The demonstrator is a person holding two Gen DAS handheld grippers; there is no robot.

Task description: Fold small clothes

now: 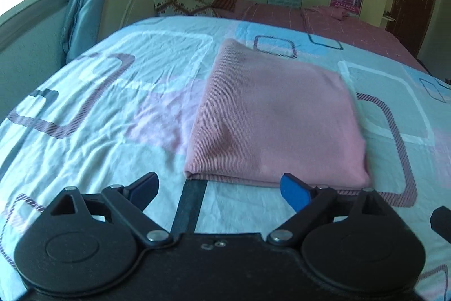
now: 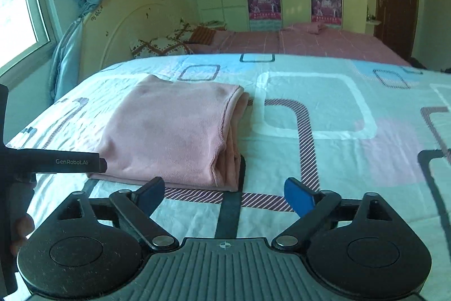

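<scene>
While the pink garment [image 1: 270, 114] lies folded on the bed [image 1: 98, 109], both tongs, left [image 1: 220, 188] and right [image 2: 225, 193], gape empty; lift clear, without snagging its near edge.

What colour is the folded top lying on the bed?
The folded ribbed knit top is plain pink, shown best in the left wrist view.

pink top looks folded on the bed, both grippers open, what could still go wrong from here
1. The pink garment has loose stacked layers at its right edge; a bump from the open right gripper could spill them.
2. The left gripper hangs open just short of the near fold, so a fingertip might snag it.
3. The bedsheet is wrinkled and soft, so dragging the stack could undo the fold.
</scene>
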